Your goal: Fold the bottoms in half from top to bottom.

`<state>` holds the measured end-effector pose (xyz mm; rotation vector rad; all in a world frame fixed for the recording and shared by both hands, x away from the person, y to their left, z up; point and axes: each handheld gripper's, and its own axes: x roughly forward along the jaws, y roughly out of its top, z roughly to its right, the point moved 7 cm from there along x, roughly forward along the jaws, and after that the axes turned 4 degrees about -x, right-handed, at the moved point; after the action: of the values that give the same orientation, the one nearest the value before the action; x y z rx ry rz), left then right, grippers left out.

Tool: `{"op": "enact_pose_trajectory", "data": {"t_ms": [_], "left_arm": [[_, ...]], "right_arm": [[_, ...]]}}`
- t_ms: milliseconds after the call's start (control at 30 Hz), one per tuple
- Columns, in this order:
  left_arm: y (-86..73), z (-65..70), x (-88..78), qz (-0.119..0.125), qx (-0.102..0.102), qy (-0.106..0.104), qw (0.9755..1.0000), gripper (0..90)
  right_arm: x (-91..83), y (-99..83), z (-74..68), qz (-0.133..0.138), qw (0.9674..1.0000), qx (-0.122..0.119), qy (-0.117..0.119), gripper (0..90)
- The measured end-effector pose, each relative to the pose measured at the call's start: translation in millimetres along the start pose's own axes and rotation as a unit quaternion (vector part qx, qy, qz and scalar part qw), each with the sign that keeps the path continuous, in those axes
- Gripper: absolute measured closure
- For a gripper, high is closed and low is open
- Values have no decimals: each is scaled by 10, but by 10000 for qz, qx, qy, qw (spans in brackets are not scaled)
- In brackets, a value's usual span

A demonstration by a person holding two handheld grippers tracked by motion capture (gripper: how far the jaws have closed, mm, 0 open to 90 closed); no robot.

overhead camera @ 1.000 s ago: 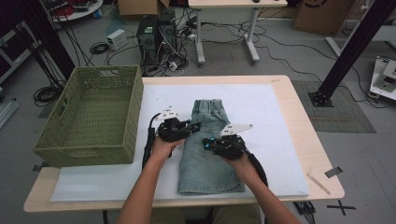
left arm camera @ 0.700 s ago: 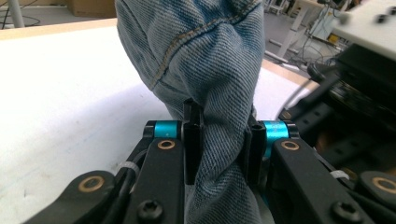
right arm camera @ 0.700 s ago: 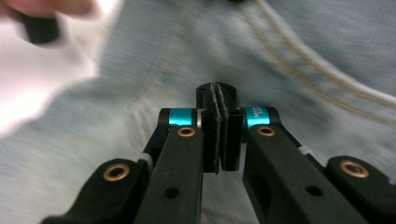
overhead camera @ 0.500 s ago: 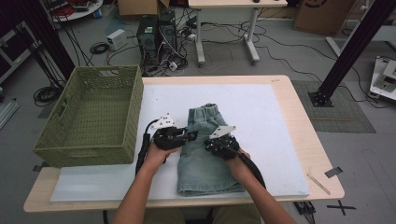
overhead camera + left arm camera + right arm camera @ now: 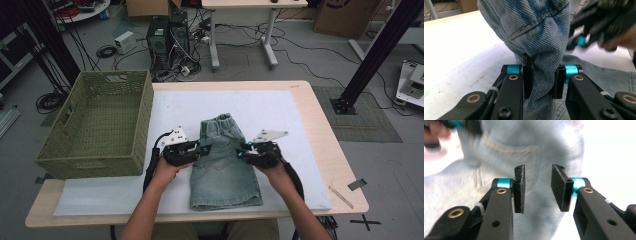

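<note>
Working with a pair of denim shorts (image 5: 224, 165) that are lying on the white mat (image 5: 280, 107) in the middle of the table (image 5: 320, 115), waistband away from me and leg hems toward me, I am judging them as soft, floppy and fairly light, though thicker than a shirt. They are sagging and bunching wherever they are lifted, so I am favouring the seams, the waistband or a folded edge, where the layers stack up and give the pads something firm. The weave looks rough enough that slipping should not be a worry, and nothing about them is fragile.

In the left gripper view my left gripper (image 5: 541, 80) is clenching a thick gathered fold of the denim between its pads, and the cloth is rising above the jaws in a hump. In the high view that gripper (image 5: 200, 148) is sitting at the left edge of the shorts, near the upper part.

My right gripper (image 5: 537, 188) has just been opening its jaws; they are standing apart with bare air between the pads, the denim blurred behind them and not pinched. In the high view it (image 5: 242, 152) is hovering at the right edge of the shorts, across from the left one.

A green woven basket (image 5: 95, 120) is standing on the left of the table, apart from the shorts.
</note>
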<state>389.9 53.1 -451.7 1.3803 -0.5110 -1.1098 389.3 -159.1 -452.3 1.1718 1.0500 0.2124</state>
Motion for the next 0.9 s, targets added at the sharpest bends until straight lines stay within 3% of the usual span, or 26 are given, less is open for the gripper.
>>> {"op": "enact_pose_trajectory", "data": {"t_ms": [100,167,267,400,533,700,900], "left_arm": [[0,10,0,-8,35,11,10000,764],[-1,17,-1,-12,68,12,10000,764],[-3,34,-4,-35,132,0,9999,764],[-6,40,-10,-58,184,-2,9998,763],[-13,47,-16,-73,211,0,9998,764],[-19,56,-17,-79,236,-17,9997,764],[-29,58,-13,-101,244,-18,9997,763]], "right_arm": [[-134,78,259,172,9990,242,-324,563],[-122,124,395,130,9982,317,-486,517],[-5,196,510,21,9980,397,-491,489],[196,276,479,-178,9997,170,-86,490],[309,293,458,-293,9992,171,213,521],[369,255,508,-395,9985,295,216,564],[427,222,491,-458,9969,380,520,686]]}}
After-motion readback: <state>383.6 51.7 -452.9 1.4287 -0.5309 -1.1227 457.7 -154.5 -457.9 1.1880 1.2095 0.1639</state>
